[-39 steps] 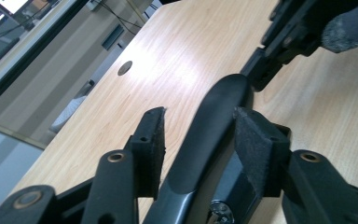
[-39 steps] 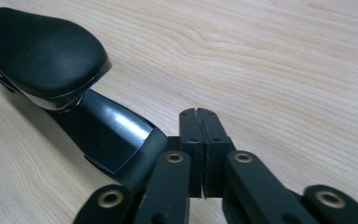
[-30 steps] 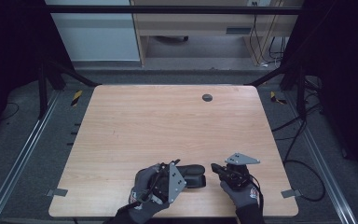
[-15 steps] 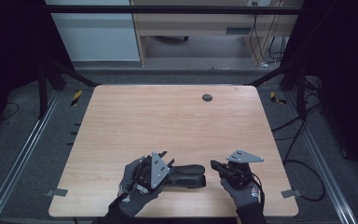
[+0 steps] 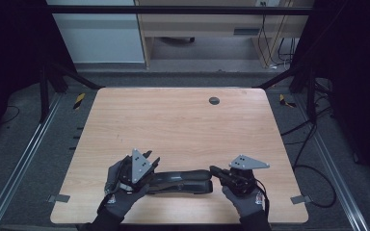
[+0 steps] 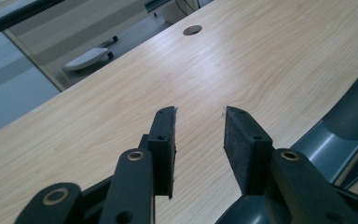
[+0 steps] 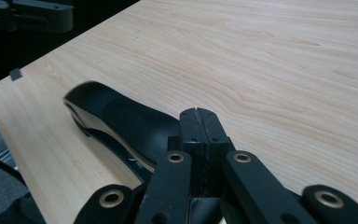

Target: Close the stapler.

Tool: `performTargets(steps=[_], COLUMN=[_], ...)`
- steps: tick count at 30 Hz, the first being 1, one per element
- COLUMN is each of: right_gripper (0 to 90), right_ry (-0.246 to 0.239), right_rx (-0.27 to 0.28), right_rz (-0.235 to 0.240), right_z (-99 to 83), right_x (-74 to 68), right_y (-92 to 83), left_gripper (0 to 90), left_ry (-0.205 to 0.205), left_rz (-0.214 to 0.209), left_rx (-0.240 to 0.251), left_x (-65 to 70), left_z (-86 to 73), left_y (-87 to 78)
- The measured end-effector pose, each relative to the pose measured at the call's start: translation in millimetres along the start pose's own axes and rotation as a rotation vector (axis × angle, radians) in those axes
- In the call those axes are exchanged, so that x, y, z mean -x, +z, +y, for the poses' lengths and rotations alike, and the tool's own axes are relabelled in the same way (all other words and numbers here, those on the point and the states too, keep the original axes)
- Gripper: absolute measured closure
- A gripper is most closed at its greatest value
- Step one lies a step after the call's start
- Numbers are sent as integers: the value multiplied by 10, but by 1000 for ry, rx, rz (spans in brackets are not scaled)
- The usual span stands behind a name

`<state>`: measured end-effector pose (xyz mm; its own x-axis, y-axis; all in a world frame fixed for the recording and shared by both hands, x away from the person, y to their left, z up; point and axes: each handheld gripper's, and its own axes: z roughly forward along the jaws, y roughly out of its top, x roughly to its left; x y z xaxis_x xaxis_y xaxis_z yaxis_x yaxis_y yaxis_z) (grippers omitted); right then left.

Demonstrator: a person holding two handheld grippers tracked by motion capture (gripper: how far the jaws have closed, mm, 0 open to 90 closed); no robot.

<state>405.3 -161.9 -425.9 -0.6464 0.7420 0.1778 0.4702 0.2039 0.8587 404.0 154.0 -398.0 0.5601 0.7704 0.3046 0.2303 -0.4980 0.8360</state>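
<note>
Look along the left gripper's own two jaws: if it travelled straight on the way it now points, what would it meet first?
Probably just the bare wooden table. The left gripper has open jaws with nothing between them, aimed across open tabletop; the dark elongated object lies off to one side. Depth is hard to judge, so this is tentative.

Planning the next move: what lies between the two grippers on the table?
In the high view, a long dark stapler-like object lies between left gripper and right gripper.

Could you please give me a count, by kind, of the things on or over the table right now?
Dark curved object: 1
Handheld grippers, left gripper and right gripper: 2
Round hole in the table: 1
Total: 4
</note>
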Motion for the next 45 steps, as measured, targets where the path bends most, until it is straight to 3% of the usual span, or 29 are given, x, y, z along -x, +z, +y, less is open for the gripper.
performTargets(steps=[6, 14, 24, 33, 45], right_gripper=[900, 900, 900, 900, 900], right_ry=[-21, -11, 18, 18, 31], right_rx=[-4, -8, -31, -46, -26], right_rz=[22, 24, 8, -7, 0], right_z=[39, 2, -111, -171, -206], right_x=[-114, -84, -39, -24, -9], right_y=[41, 67, 125, 168, 182], left_gripper=[630, 621, 596, 579, 564], left_ry=[-25, -73, -120, -139, -159], left_rz=[21, 60, 106, 138, 143], left_rx=[-12, -14, -70, -75, -114], left_x=[-111, -297, -448, -557, -623], left_z=[-132, -367, -730, -868, -978], left_y=[-36, -99, -182, -263, -165])
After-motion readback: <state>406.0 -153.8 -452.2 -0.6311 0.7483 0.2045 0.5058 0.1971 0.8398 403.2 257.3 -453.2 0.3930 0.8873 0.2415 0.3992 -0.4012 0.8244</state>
